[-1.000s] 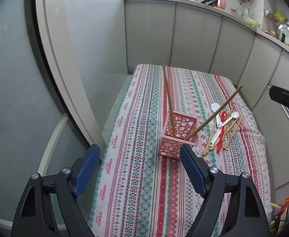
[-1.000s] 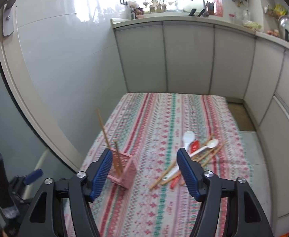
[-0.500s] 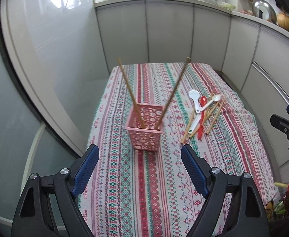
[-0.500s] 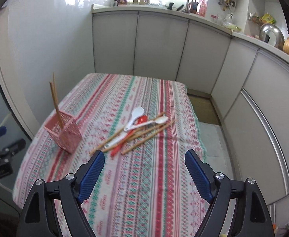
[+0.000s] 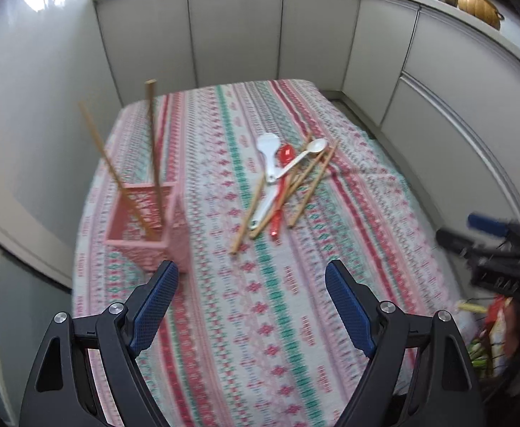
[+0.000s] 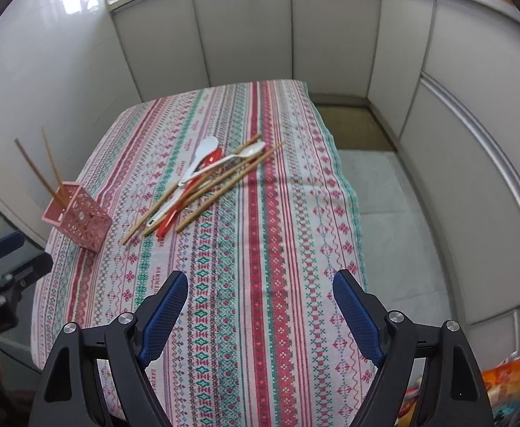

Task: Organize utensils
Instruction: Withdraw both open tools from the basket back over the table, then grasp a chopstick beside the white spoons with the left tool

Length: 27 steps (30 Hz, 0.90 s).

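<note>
Both claws, left claw (image 5: 251,293) and right claw (image 6: 260,300), stand open and empty; two chopsticks (image 5: 153,163) lean in the pink holder (image 5: 146,227) at the counter's left edge.

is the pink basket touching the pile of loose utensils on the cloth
Apart. The right wrist view shows it: a strip of bare striped tablecloth lies between the pink basket and the nearest chopstick end of the loose utensil pile.

My left gripper (image 5: 251,277) hangs wide open over the striped tablecloth (image 5: 260,338); pink basket (image 5: 149,227) just beyond my left finger, utensil pile (image 5: 281,188) ahead.
</note>
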Available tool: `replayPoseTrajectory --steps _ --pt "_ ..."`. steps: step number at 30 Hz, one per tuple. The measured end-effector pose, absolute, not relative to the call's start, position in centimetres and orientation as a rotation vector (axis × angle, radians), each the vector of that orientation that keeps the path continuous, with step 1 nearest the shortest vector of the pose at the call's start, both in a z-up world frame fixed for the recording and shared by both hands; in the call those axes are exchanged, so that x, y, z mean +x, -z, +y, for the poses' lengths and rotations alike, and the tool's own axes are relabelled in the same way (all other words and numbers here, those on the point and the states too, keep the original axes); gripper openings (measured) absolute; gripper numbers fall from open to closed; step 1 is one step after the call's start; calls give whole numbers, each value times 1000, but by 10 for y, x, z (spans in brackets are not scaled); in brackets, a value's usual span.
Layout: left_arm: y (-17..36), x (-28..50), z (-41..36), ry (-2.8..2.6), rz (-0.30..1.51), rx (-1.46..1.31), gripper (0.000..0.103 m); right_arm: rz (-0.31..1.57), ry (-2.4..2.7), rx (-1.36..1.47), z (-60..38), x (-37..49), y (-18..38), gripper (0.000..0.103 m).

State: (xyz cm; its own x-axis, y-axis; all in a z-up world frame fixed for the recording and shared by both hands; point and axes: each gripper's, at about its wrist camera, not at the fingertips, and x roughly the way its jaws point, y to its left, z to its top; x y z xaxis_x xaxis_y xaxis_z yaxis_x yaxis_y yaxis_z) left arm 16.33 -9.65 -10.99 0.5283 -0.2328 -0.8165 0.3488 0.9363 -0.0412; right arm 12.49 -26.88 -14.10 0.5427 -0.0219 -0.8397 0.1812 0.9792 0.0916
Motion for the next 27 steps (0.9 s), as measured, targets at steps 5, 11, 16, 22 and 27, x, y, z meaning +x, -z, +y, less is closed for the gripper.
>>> replayPoseTrajectory --steps 5,11,16,22,27 --pt "110 204 -130 374 1018 128 71 1042 121 241 -290 136 155 85" --pt "125 260 -179 417 1118 110 47 1086 154 302 -315 149 172 85" --pt "151 322 -220 431 1200 91 37 1116 186 377 -336 158 183 85" --pt "181 389 -257 439 1226 72 29 1147 180 441 -349 169 193 85" --pt "208 425 -284 438 1252 92 22 1193 189 468 -356 179 206 85"
